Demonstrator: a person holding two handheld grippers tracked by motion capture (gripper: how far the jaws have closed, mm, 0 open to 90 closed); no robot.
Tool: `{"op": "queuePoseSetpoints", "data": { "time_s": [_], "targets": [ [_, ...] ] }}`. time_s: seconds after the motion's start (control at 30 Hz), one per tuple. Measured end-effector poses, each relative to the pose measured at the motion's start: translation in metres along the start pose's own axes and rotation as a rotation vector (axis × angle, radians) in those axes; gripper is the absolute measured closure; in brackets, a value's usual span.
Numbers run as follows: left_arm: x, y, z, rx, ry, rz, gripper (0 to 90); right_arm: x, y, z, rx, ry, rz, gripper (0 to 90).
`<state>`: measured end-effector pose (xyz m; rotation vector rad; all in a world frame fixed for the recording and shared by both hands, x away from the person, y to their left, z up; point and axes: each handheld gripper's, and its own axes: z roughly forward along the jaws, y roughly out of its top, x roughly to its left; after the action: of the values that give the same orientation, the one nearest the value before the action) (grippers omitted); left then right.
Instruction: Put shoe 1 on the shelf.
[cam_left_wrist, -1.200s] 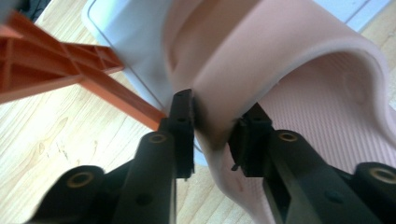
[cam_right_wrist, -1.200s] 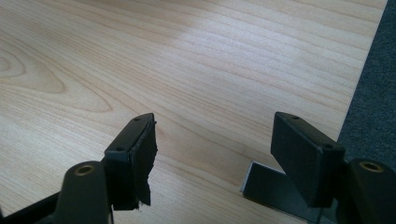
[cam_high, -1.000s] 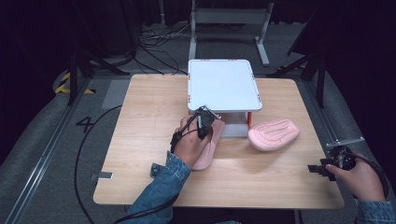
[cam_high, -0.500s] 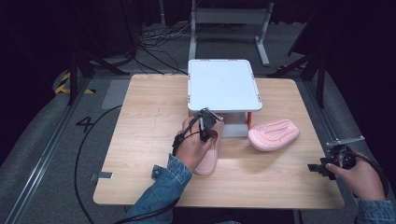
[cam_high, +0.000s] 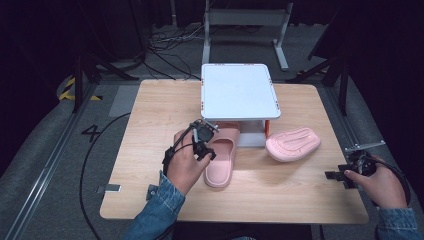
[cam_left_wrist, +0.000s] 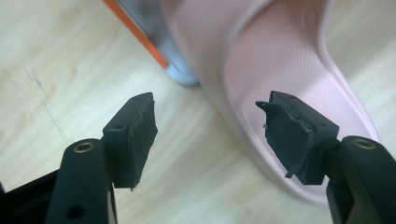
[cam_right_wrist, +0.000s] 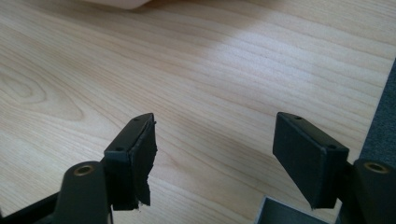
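One pink slipper (cam_high: 223, 155) lies upright on the wooden table (cam_high: 150, 130), its toe tucked under a white shelf (cam_high: 239, 92). My left gripper (cam_high: 205, 149) hovers at the slipper's left edge. Its jaws have just been opening and now stand open. In the left gripper view the gripper (cam_left_wrist: 205, 121) straddles the slipper (cam_left_wrist: 280, 70) rim without the pads pressing on it. A second pink slipper (cam_high: 293, 143) lies sole-up to the right of the shelf. My right gripper (cam_high: 341, 176) is open near the table's right edge, above bare wood in its own view (cam_right_wrist: 215, 140).
The shelf stands on short legs with orange trim (cam_left_wrist: 140, 35). A metal stand (cam_high: 245, 20) and cables lie on the floor behind the table. A black cable (cam_high: 87, 165) trails off the table's left side. The grey floor (cam_right_wrist: 383, 116) shows past the table's right edge.
The left gripper let go of the slipper and drew back to the left and up. The slipper now rests flat with its toe under the shelf. The right hand kept still.
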<state>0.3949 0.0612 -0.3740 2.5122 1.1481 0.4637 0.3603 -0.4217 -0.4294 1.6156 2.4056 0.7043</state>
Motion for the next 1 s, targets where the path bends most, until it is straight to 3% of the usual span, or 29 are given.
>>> {"op": "queuePoseSetpoints", "data": {
  "time_s": [0.1, 0.23, 0.27, 0.3, 0.33, 0.5, 0.8, 0.97, 1.0],
  "targets": [
    [0.002, -0.013, 0.000, 0.026, -0.059, -0.015, 33.7, 0.001, 0.003, 0.000, -0.008, -0.006, -0.011, 27.9],
    [-0.001, -0.022, 0.001, 0.049, -0.086, -0.015, 34.8, 0.001, 0.004, 0.001, 0.012, -0.010, -0.019, 27.7],
    [-0.004, -0.026, 0.003, 0.063, -0.105, -0.013, 35.1, 0.002, 0.004, 0.000, 0.037, -0.027, -0.003, 26.4],
    [-0.008, -0.031, 0.008, 0.094, -0.140, 0.006, 35.8, 0.001, 0.005, -0.001, 0.040, -0.041, -0.017, 25.3],
    [-0.008, -0.031, 0.008, 0.094, -0.140, 0.006, 36.6, 0.002, 0.007, -0.002, 0.036, -0.049, -0.029, 24.9],
    [-0.016, -0.039, 0.031, 0.199, -0.216, 0.014, 41.4, 0.005, 0.014, -0.003, 0.036, -0.052, -0.082, 28.4],
    [-0.015, -0.043, 0.033, 0.206, -0.253, -0.009, 47.5, 0.008, 0.021, 0.002, 0.047, -0.054, -0.116, 31.3],
    [-0.018, -0.042, 0.037, 0.203, -0.334, -0.015, 45.0, 0.009, 0.021, 0.000, 0.033, -0.056, -0.109, 31.0],
    [-0.018, -0.042, 0.037, 0.203, -0.334, -0.015, 43.7, 0.009, 0.021, 0.000, 0.033, -0.056, -0.109, 31.0]
  ]
}}
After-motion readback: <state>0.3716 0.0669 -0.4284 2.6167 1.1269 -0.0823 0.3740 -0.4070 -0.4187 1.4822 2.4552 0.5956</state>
